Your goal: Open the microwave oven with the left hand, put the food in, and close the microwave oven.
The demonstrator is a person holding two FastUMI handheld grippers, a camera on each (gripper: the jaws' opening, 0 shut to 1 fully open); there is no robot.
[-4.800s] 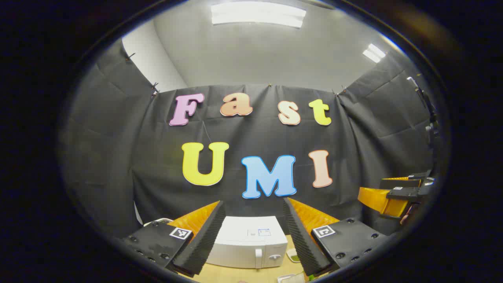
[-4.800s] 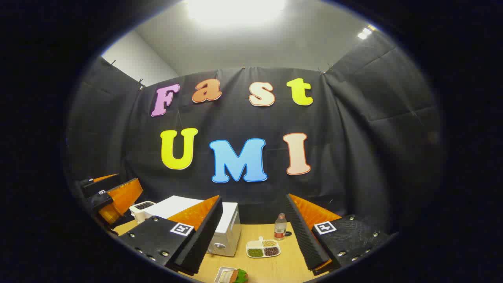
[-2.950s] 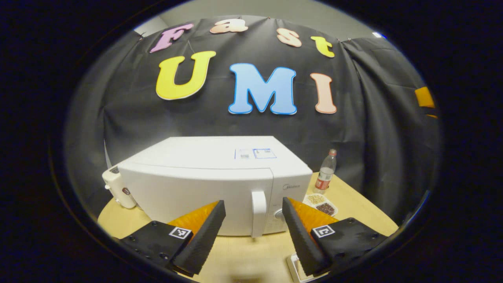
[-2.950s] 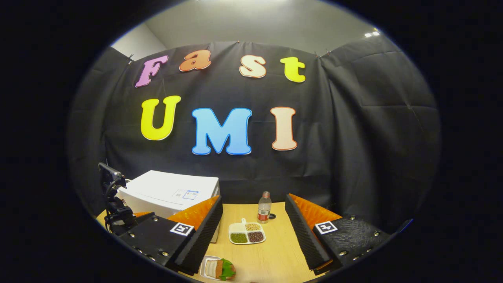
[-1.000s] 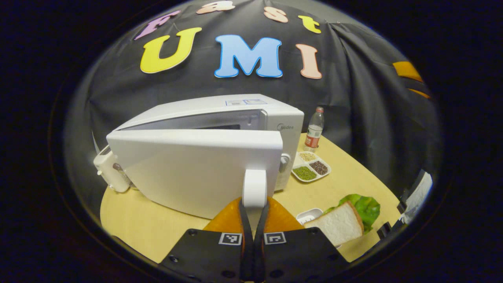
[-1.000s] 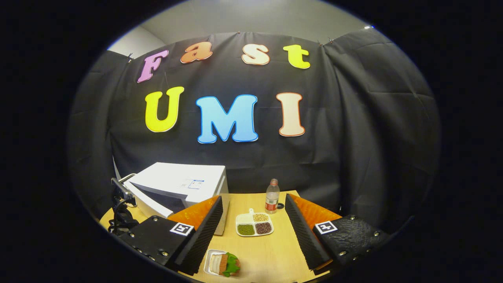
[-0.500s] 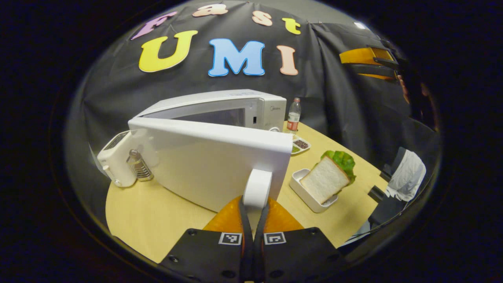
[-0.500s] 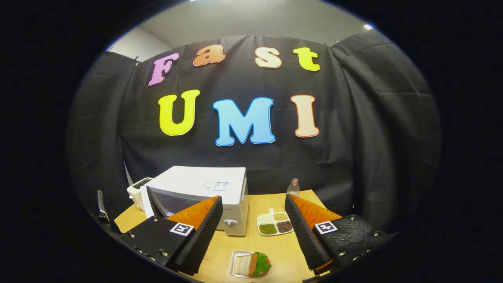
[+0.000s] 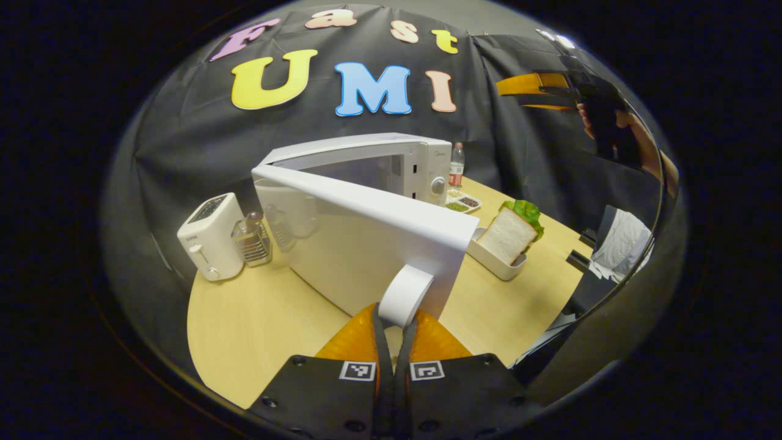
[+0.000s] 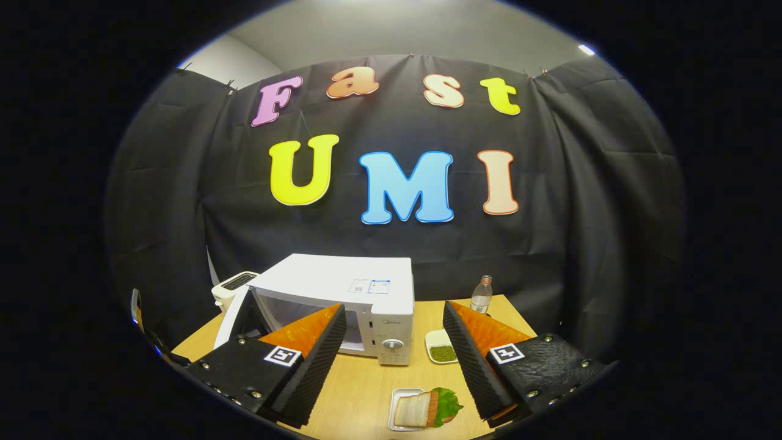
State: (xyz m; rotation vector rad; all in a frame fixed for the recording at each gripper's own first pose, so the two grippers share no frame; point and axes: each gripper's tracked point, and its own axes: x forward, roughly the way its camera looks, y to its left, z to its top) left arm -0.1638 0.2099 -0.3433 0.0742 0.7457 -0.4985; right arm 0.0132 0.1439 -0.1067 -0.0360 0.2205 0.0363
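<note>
The microwave oven (image 10: 360, 293) stands toward the back of the tabletop (image 9: 256, 318), its door (image 9: 360, 238) swung well out on its left hinge so the cavity faces the open side where the food waits. The left claw (image 9: 394, 342) is clamped on the door handle (image 9: 404, 294), both fingers pressed to its lower end, a grip that lets a pull carry the door through its arc. The sandwich (image 10: 427, 408) sits in a small white tray (image 9: 492, 261) just right of the door's free edge, near the opening for a short carry. The right claw (image 10: 394, 354) hovers above it with fingers wide apart, empty, seemingly ready to descend once the door clears.
</note>
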